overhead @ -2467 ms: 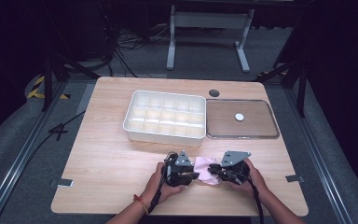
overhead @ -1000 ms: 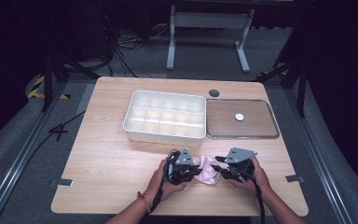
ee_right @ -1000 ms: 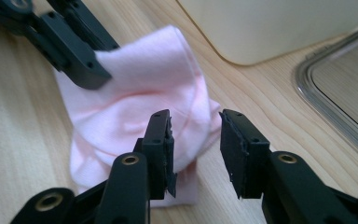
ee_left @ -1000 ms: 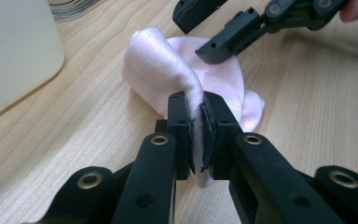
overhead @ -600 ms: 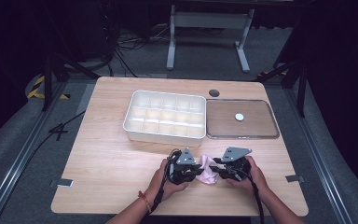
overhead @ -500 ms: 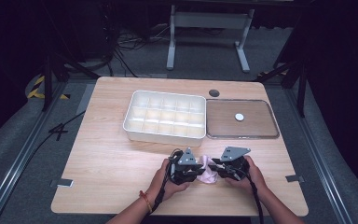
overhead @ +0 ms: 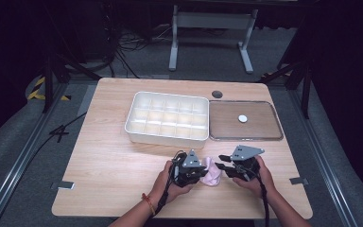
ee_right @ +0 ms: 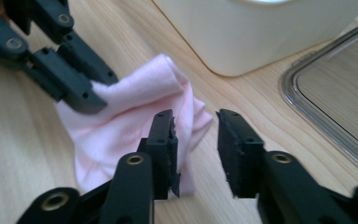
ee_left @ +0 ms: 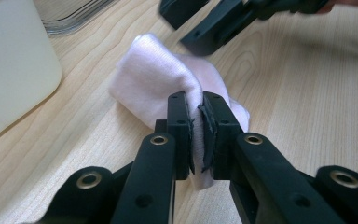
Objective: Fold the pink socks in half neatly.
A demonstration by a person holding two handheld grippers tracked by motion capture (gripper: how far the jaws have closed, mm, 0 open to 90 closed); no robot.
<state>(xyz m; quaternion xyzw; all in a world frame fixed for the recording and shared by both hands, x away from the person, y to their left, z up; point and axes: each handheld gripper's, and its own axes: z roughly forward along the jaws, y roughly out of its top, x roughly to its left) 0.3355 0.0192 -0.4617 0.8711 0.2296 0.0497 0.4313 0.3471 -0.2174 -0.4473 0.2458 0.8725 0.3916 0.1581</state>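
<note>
Pinching a fold of the pink cloth [ee_left: 168, 88] between its closed jaws, the left gripper [ee_left: 195, 122] holds the fabric down near the front edge of the wooden table [overhead: 104, 161]. The right gripper [ee_right: 195, 135] sits just beside the cloth with its jaws apart; one jaw seems to touch the fabric's edge, though the angle makes that hard to confirm. From the high view, the cloth lies between the two grippers, in front of the white compartment tray [overhead: 168, 116]. A clear lid [overhead: 246, 120] rests flat beside that tray.
</note>
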